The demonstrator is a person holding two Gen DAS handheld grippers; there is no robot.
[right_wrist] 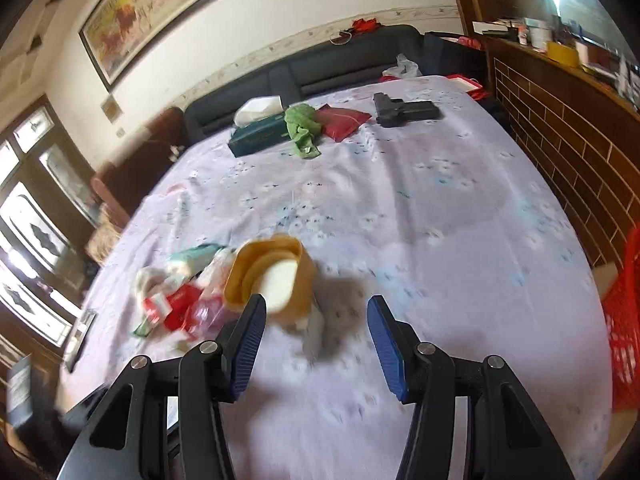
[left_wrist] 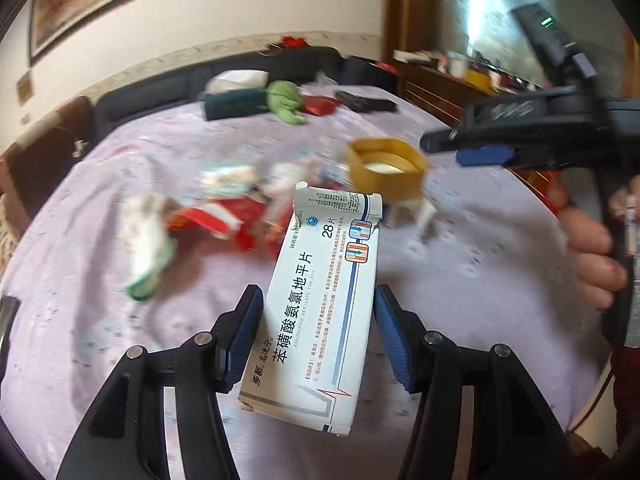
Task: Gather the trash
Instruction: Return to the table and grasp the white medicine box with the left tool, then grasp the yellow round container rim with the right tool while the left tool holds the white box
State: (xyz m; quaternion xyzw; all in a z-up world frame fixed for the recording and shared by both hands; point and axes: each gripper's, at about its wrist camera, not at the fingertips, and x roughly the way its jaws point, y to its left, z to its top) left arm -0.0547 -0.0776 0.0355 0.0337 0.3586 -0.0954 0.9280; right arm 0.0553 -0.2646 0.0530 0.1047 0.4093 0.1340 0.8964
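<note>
Mostly the collecting is ahead: on the table (right_wrist: 440, 220) a wrapper heap (right_wrist: 176, 304) and yellow tub (right_wrist: 272, 280) lie at ten o'clock of the right gripper (right_wrist: 316, 340), fingers apart, empty. Left gripper (left_wrist: 318, 332) clamps the pill box (left_wrist: 324, 300).

We see a white tablet box (left_wrist: 320, 312) with blue stripes, top flap open, standing tilted at centre frame. Behind it, left of centre, crumpled red, white and green wrappers (left_wrist: 208, 220) lie heaped beside a yellow tub (left_wrist: 386, 170) on the lilac cloth.
</note>
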